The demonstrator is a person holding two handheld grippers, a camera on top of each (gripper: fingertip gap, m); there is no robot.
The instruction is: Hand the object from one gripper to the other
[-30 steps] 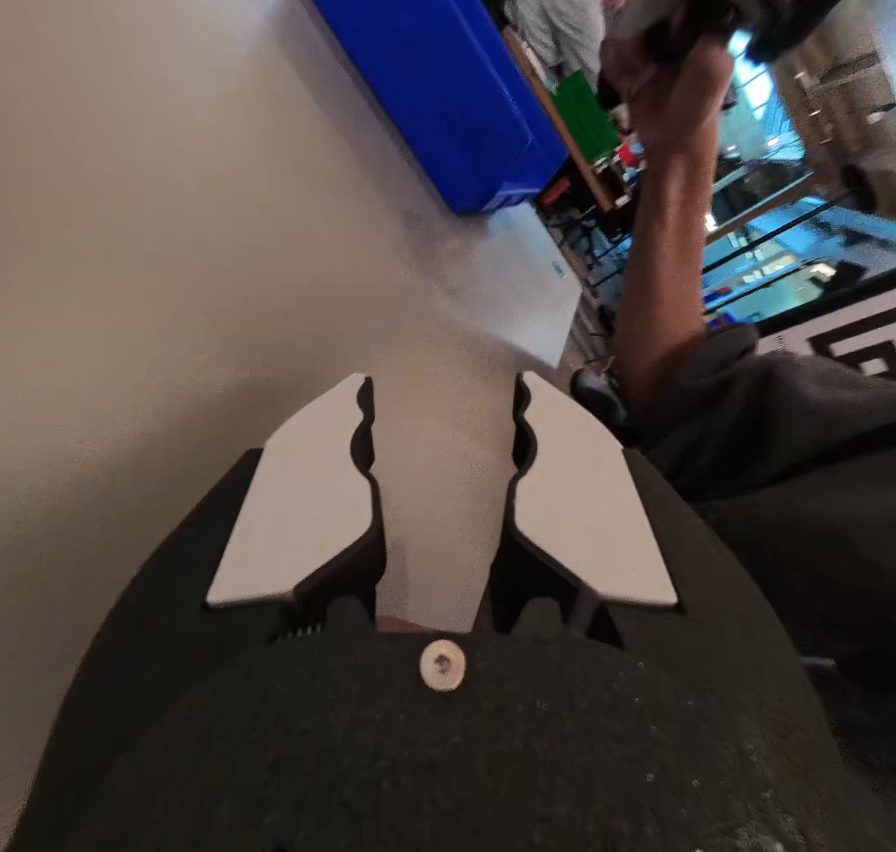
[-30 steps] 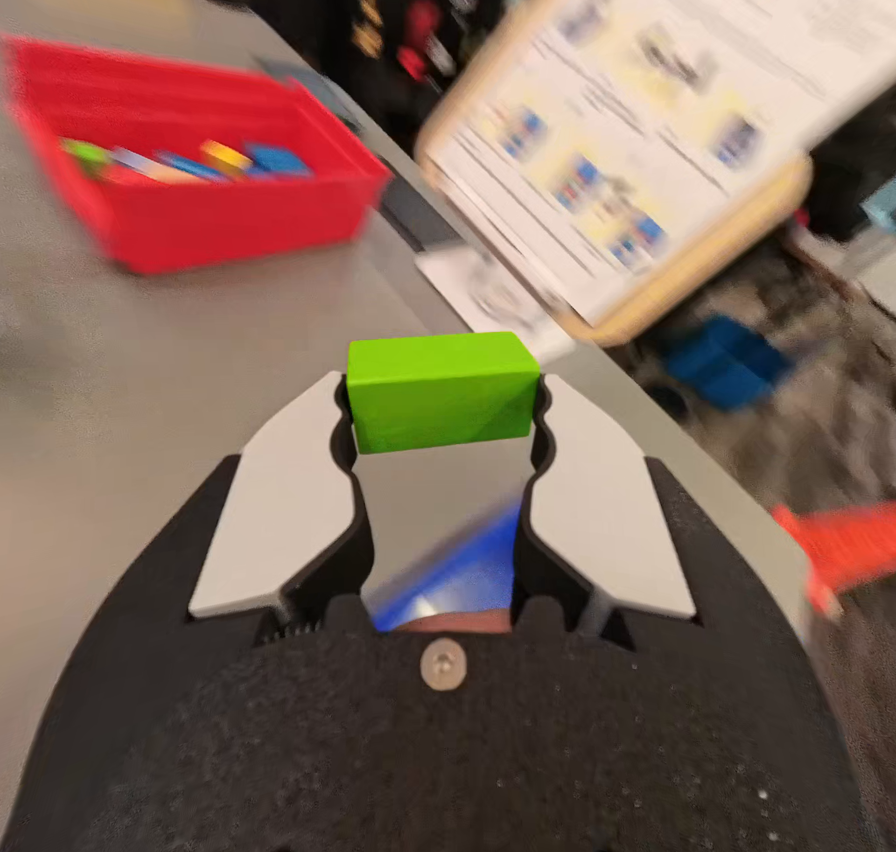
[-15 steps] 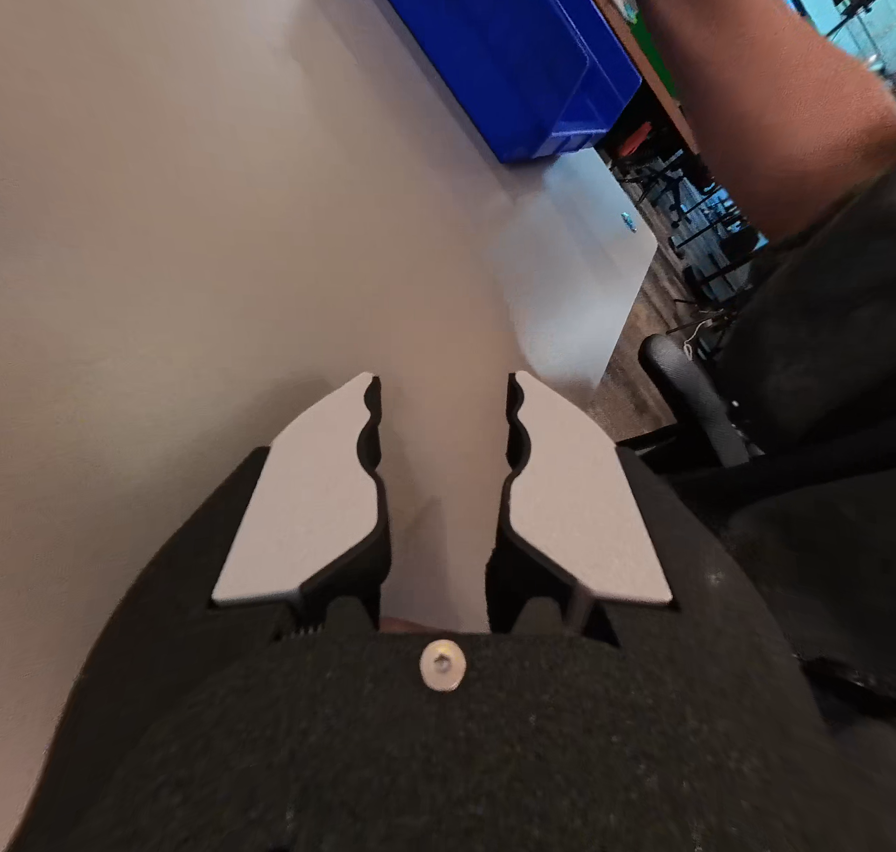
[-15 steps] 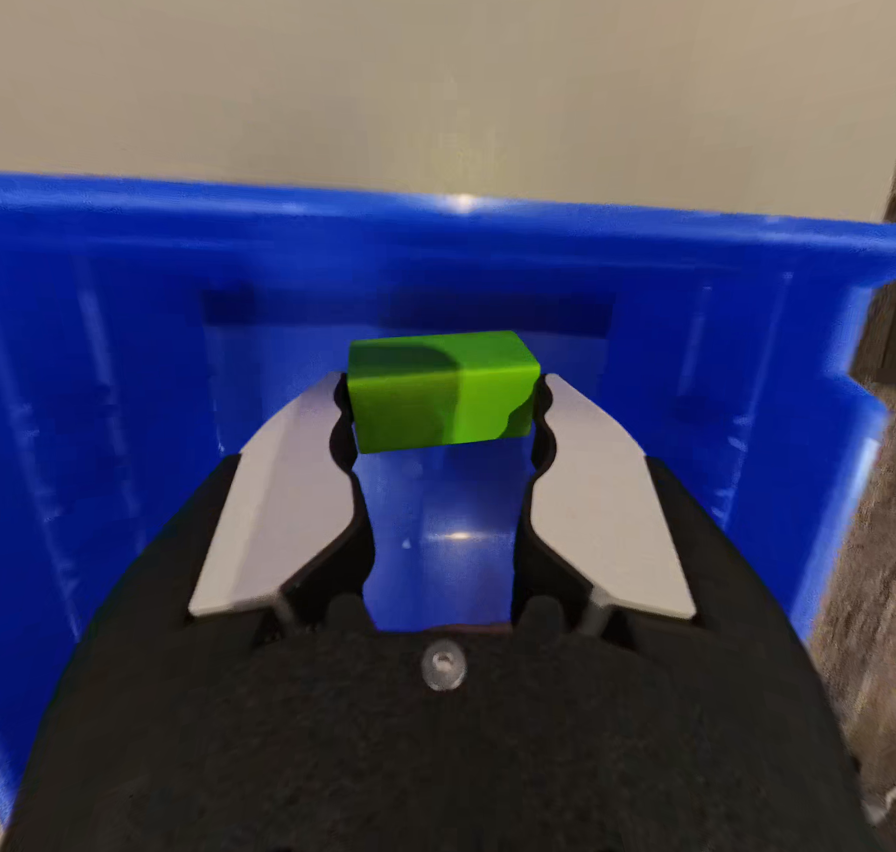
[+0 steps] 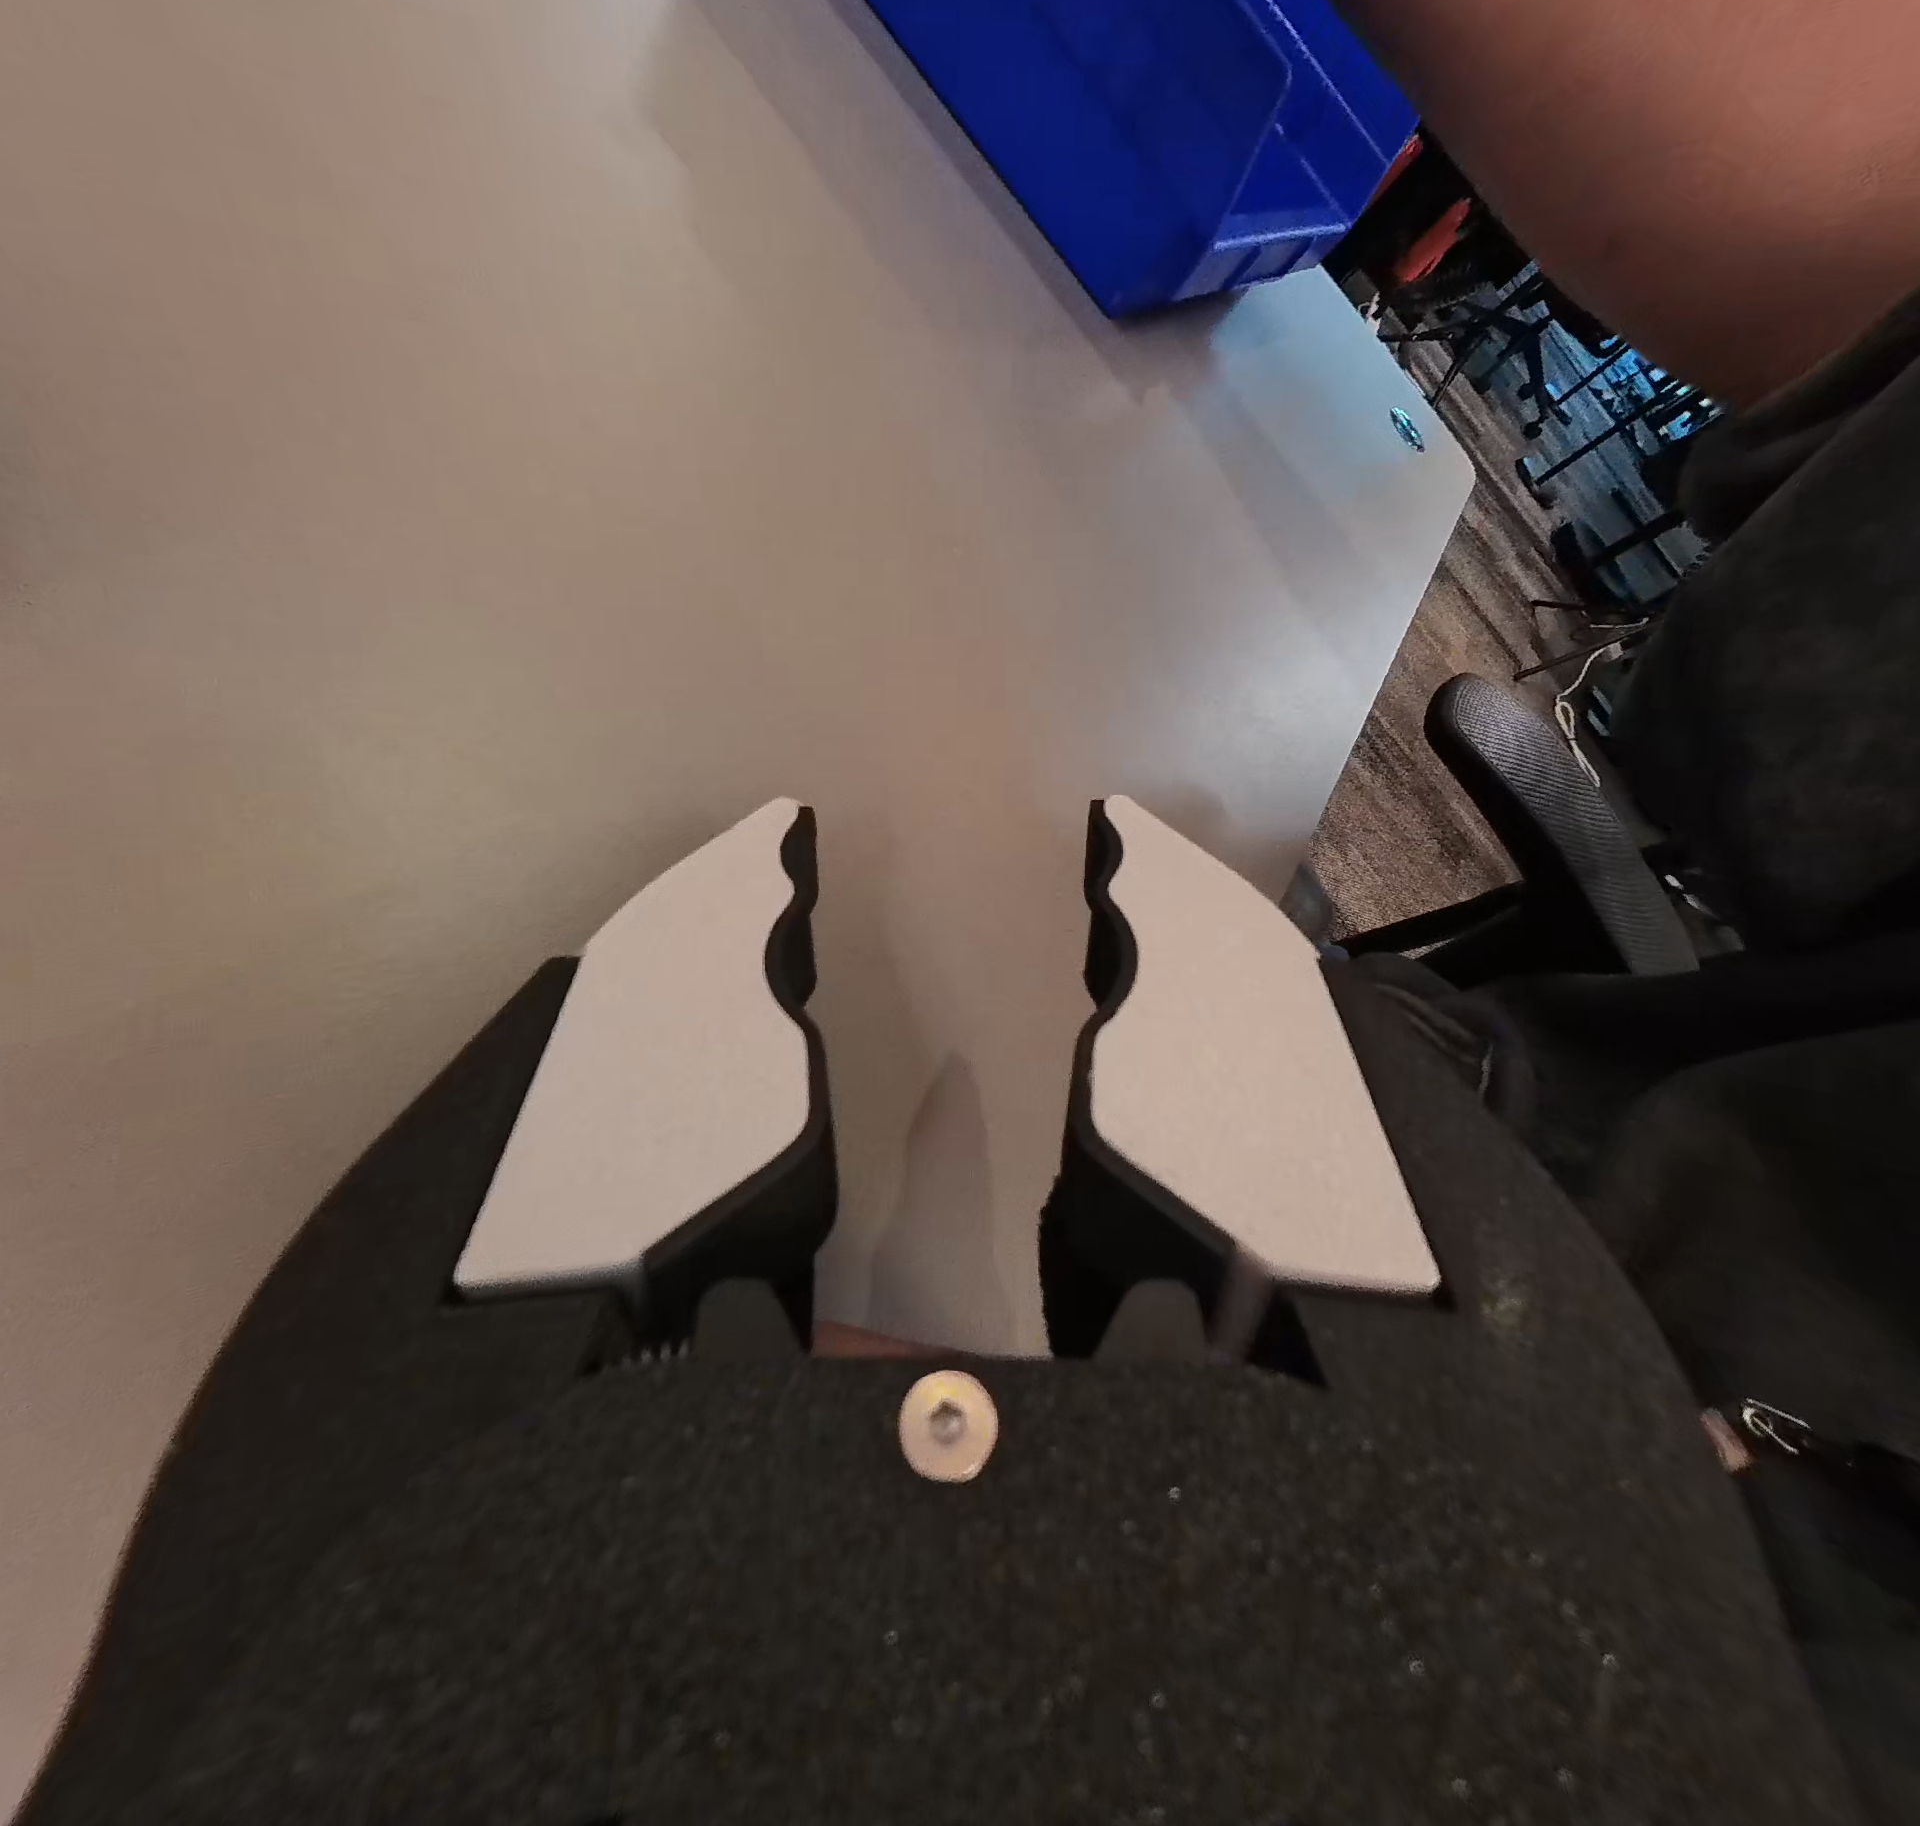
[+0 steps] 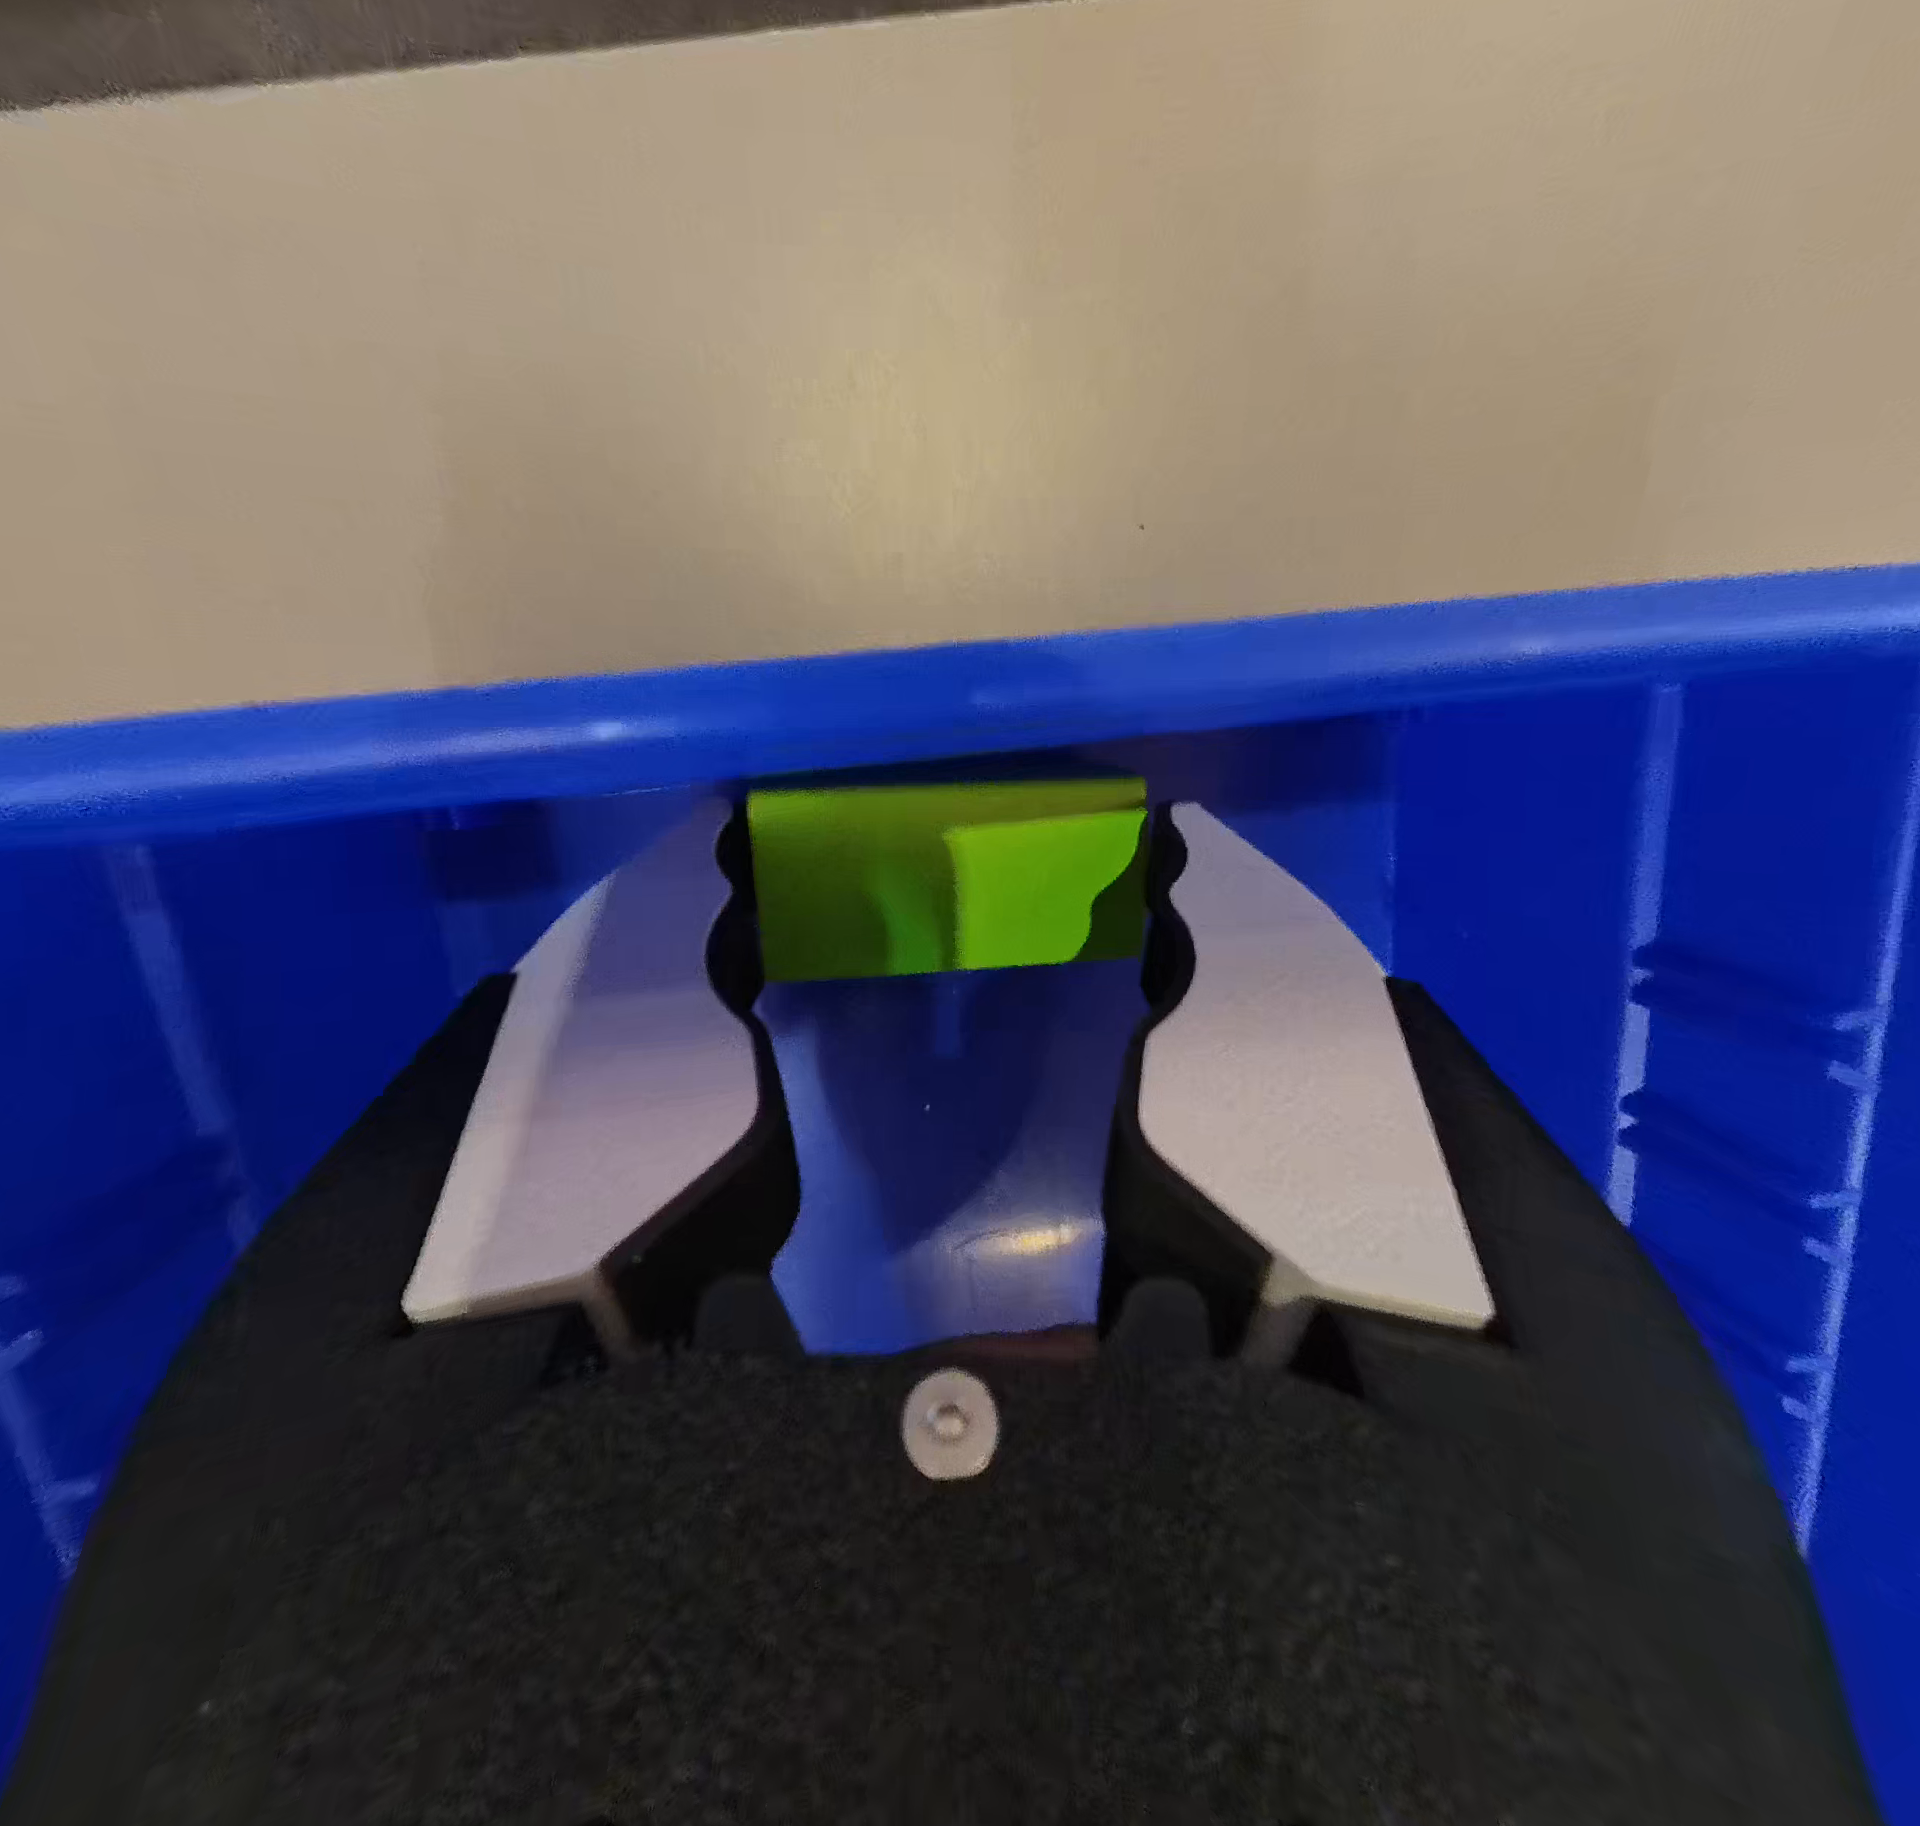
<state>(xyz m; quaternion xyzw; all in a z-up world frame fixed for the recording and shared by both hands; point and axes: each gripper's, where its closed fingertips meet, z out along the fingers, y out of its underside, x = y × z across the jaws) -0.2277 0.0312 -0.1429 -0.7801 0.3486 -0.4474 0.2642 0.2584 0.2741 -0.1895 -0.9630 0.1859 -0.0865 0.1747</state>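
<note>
Two grippers, right gripper [image 6: 948,877] clasping green block [image 6: 940,883]

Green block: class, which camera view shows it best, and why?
The right wrist view: the green block sits gripped between the right claw tips, over the blue bin. The left wrist view shows none of it, only its empty left claw above the table.

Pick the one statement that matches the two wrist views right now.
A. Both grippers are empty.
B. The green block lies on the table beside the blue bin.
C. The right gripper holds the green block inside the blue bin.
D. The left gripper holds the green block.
C: in the right wrist view the green block sits clamped at the tips of the right gripper, below the blue bin's rim, while the left gripper is open and empty.
</note>
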